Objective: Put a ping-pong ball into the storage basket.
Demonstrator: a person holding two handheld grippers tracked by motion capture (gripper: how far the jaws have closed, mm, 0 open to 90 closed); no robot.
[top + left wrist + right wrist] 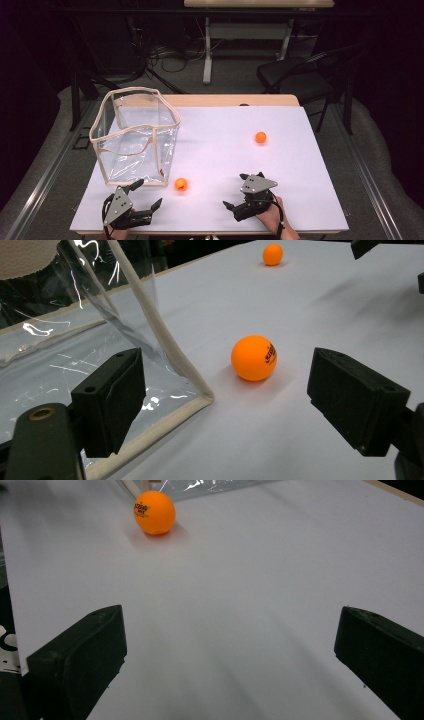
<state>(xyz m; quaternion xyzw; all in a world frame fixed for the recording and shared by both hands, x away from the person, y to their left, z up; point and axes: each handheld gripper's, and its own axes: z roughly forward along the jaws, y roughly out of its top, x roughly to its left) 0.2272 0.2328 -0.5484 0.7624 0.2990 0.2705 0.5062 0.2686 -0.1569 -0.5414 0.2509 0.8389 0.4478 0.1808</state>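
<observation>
Jaws of the left tool (149, 192) are spread wide, and nothing is held between them. This tool is seen in the high view at the near left edge of the white counter (220, 150), just beside the near corner of the clear bag (135, 135). In the left gripper view, the near orange ball (254, 358) is seen resting on the counter ahead of the open jaws, close to the cream-trimmed corner of the bag but not touching it. Black print is visible on the ball. A second orange ball (260, 137) is placed farther back on the right side of the counter, well apart from both tools. The right tool (236, 191) is held low near the front edge, also wide open and empty. In the right gripper view, the near orange ball is seen far ahead, at the upper left.
</observation>
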